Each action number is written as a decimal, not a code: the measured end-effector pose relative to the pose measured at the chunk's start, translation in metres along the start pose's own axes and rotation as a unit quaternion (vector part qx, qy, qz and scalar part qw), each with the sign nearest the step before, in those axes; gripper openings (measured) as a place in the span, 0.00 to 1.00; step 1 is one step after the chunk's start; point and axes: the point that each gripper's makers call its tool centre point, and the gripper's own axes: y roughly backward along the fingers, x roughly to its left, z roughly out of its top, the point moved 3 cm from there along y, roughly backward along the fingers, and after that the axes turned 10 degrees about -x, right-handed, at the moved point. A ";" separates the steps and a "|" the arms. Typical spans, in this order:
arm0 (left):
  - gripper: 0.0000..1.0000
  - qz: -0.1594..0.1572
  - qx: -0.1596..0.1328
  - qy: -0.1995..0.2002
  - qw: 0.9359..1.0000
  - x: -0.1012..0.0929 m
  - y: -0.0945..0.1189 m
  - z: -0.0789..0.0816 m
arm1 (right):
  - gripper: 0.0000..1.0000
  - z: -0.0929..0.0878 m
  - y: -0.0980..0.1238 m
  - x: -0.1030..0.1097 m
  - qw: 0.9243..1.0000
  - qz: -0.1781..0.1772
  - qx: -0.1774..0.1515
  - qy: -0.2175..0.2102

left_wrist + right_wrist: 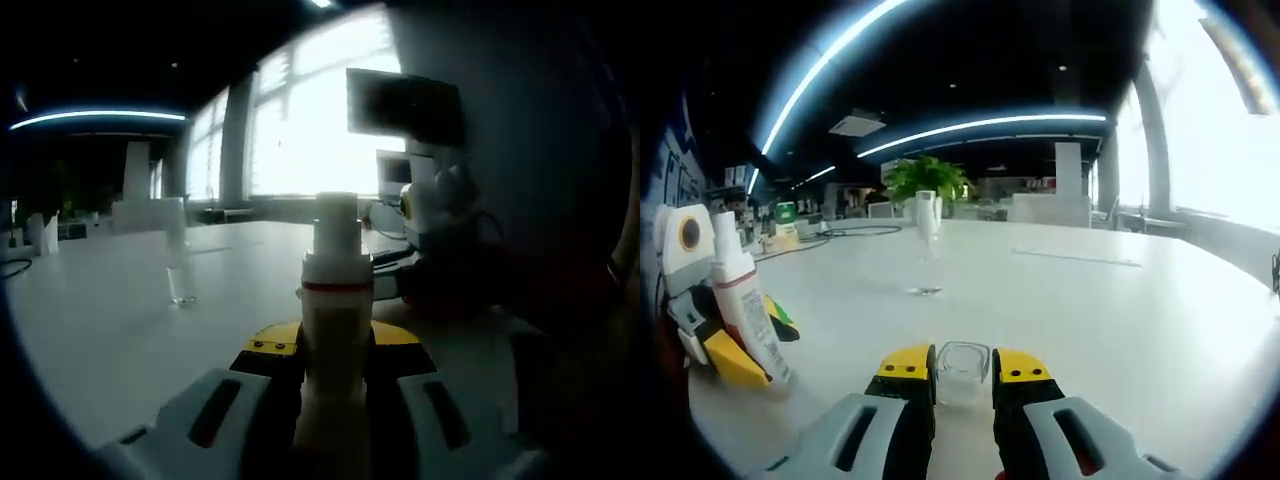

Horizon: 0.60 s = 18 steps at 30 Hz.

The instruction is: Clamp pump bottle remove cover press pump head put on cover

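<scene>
On the table [1120,300]: pump bottle [337,330], upright, clamped in my left tool [335,390], pump head bare. Clear cover [962,372] pinched in my right tool [962,385]. I judge capping needs the cover centred over the head, lowered straight.
</scene>
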 end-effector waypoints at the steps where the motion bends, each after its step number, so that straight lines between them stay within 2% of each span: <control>1: 0.14 0.000 0.000 0.000 1.000 0.000 0.000 0.000 | 0.18 0.000 0.000 0.000 1.000 0.000 0.000 0.000; 18: 0.14 0.000 0.000 0.000 1.000 0.000 0.000 0.000 | 0.17 0.001 0.001 -0.002 1.000 -0.002 -0.004 -0.001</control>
